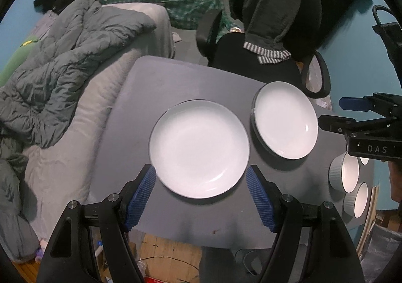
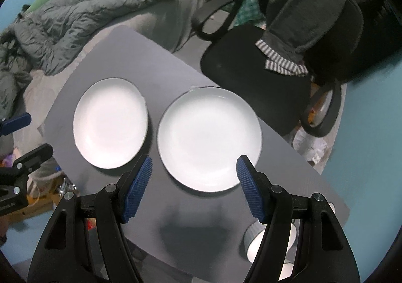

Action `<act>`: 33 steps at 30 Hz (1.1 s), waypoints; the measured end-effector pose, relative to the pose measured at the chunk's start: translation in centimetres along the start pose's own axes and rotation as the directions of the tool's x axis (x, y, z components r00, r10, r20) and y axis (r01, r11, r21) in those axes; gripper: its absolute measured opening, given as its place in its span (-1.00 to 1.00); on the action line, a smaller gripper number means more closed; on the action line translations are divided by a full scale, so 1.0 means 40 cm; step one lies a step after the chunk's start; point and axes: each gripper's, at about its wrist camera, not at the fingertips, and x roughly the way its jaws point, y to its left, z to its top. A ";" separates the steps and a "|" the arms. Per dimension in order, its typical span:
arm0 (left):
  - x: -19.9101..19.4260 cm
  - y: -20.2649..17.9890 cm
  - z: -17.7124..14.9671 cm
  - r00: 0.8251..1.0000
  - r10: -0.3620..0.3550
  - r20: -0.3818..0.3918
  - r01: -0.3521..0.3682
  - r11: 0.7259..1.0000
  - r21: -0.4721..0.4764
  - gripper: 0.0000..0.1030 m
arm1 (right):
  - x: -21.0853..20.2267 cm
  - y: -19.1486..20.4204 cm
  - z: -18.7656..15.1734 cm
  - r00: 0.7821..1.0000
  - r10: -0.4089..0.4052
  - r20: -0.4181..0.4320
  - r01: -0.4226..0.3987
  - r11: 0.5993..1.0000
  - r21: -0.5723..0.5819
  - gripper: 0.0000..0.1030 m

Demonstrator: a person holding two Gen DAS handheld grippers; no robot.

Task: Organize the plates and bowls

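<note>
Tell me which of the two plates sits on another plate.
The plate nearer the chair: a dark second rim shows under it. The other plate lies alone on the table.

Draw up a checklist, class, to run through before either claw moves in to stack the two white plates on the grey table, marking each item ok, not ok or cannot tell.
1. Left claw open and empty: ok.
2. Right claw open and empty: ok.
3. Left plate bare, nothing on it: ok.
4. Right plate bare: ok.
5. Plates apart, not overlapping on the table: ok.
6. Bowls clear of the right claw's path: cannot tell.
</note>
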 end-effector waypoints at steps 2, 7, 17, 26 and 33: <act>-0.004 0.018 -0.008 1.000 0.005 0.001 -0.005 1.000 -0.016 0.47 | 0.000 0.019 0.005 1.000 0.003 -0.001 -0.004 1.000 -0.023 0.34; -0.005 0.071 -0.026 1.000 0.014 -0.006 -0.014 0.998 -0.067 0.47 | 0.011 0.066 0.024 1.000 0.018 -0.009 -0.018 0.997 -0.078 0.34; 0.024 0.141 -0.041 0.999 0.032 -0.024 -0.034 0.991 -0.129 0.47 | 0.069 0.117 0.068 0.997 0.061 -0.051 -0.066 0.991 -0.112 0.34; 0.109 0.183 -0.040 0.997 -0.004 -0.078 -0.010 0.982 -0.188 0.47 | 0.132 0.152 0.123 0.992 0.104 -0.069 -0.113 0.982 -0.150 0.34; 0.196 0.211 -0.033 0.993 -0.041 -0.114 0.013 0.972 -0.236 0.47 | 0.204 0.172 0.165 0.991 0.114 -0.074 -0.127 0.972 -0.197 0.34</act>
